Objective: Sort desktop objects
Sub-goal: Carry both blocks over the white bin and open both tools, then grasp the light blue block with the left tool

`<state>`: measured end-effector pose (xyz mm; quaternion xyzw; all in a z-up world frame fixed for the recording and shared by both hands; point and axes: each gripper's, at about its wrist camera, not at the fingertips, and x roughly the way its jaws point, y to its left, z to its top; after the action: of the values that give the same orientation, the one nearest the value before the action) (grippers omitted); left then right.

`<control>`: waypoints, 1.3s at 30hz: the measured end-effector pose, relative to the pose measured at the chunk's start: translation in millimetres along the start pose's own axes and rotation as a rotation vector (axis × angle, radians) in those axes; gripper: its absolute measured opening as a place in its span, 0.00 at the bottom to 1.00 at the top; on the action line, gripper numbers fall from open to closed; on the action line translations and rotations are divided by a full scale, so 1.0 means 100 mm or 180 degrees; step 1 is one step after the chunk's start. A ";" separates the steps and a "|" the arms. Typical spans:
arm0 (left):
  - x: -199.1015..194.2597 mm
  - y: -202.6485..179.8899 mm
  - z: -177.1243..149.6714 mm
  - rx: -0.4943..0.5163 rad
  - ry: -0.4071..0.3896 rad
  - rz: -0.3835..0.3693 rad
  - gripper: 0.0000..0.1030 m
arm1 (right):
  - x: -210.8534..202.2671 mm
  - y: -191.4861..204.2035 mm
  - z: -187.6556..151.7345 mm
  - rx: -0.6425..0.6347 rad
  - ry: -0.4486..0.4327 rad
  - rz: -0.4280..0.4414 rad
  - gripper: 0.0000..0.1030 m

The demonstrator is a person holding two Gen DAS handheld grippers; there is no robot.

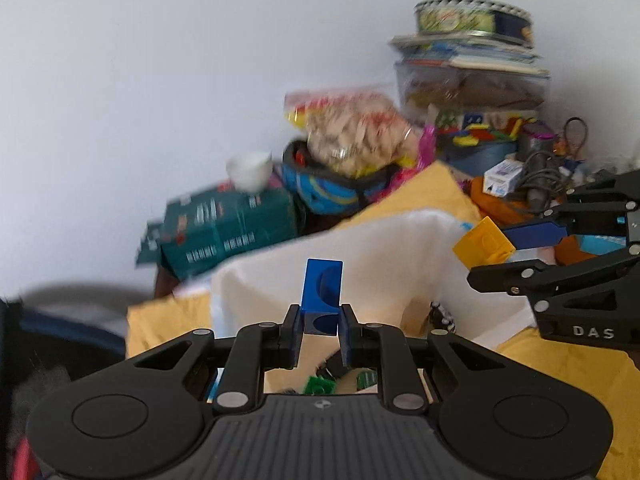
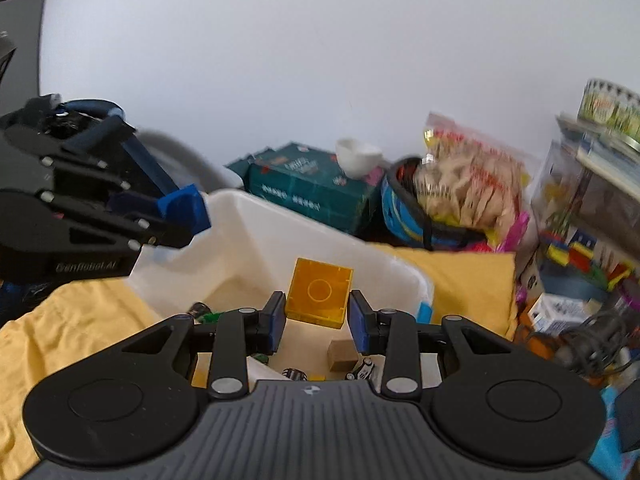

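Left wrist: our left gripper [image 1: 319,322] clamps a blue block [image 1: 322,298] above the white bin [image 1: 376,240]; right wrist: our right gripper [image 2: 317,316] pinches a yellow block [image 2: 319,293] over it, best released low, one at a time.

A lived-in home: beside the white bin [image 2: 320,236], a snack bag [image 2: 472,184], biscuit tin [image 1: 474,16] and toy blocks [image 1: 480,130] crowd a plain wall.

A plain white wall [image 1: 160,80] stands evenly lit behind a yellow cloth-covered surface [image 2: 472,280].
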<state>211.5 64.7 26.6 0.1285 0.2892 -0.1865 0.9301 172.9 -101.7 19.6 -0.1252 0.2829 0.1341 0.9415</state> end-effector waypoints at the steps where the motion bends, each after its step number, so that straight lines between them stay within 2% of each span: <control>1: 0.09 0.01 -0.04 -0.0028 0.0072 -0.0020 0.22 | 0.05 -0.04 -0.04 0.0036 0.0066 0.0006 0.37; 2: 0.15 0.02 -0.08 -0.0050 0.0120 -0.0039 0.24 | 0.11 -0.05 -0.07 0.0072 0.0122 0.0017 0.38; 5: 0.14 0.05 -0.18 -0.0108 0.0094 -0.0052 0.53 | 0.18 -0.06 -0.14 0.0086 0.0193 0.0024 0.39; 6: 0.10 0.05 -0.21 -0.0115 0.0043 -0.0047 0.56 | 0.17 -0.05 -0.16 0.0063 0.0195 0.0008 0.39; 12: -0.13 0.13 -0.42 -0.0116 0.0031 -0.0065 0.56 | 0.08 -0.04 -0.28 0.0151 0.0251 0.0135 0.38; 16: -0.39 0.11 -0.60 -0.0159 0.0081 -0.0052 0.57 | -0.19 0.04 -0.37 0.0012 -0.0029 0.0234 0.38; 18: -0.46 0.05 -0.72 -0.0175 0.0173 -0.0045 0.61 | -0.30 0.08 -0.46 -0.0016 -0.0079 0.0265 0.38; 20: -0.51 -0.06 -0.90 -0.0178 0.0333 -0.0086 0.61 | -0.34 0.10 -0.57 -0.0013 -0.0038 0.0339 0.38; 25: -0.51 -0.34 -1.36 -0.0185 0.0885 -0.0235 0.61 | -0.35 0.14 -0.98 -0.0011 0.0311 0.0462 0.38; 29: -0.55 -0.50 -1.65 -0.0405 0.1249 -0.0352 0.61 | -0.39 0.06 -1.26 0.0119 0.0537 0.0412 0.38; 33: -0.50 -0.61 -1.83 -0.0515 0.1479 -0.0388 0.61 | -0.45 0.03 -1.46 0.0148 0.0696 0.0491 0.40; 37: -0.38 -0.67 -1.95 -0.0584 0.1464 -0.0318 0.60 | -0.48 0.10 -1.55 0.0084 0.0761 0.0566 0.41; 38: -0.38 -0.67 -1.97 -0.0608 0.1435 -0.0299 0.56 | -0.49 0.12 -1.55 0.0062 0.0758 0.0578 0.41; 39: -0.41 -0.65 -1.97 -0.0615 0.1408 -0.0258 0.37 | -0.51 0.14 -1.55 0.0033 0.0748 0.0593 0.41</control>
<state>56.2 85.7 -115.6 0.0649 0.5073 -0.1625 0.8438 50.4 -146.0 -79.3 -0.1083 0.4021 0.2039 0.8860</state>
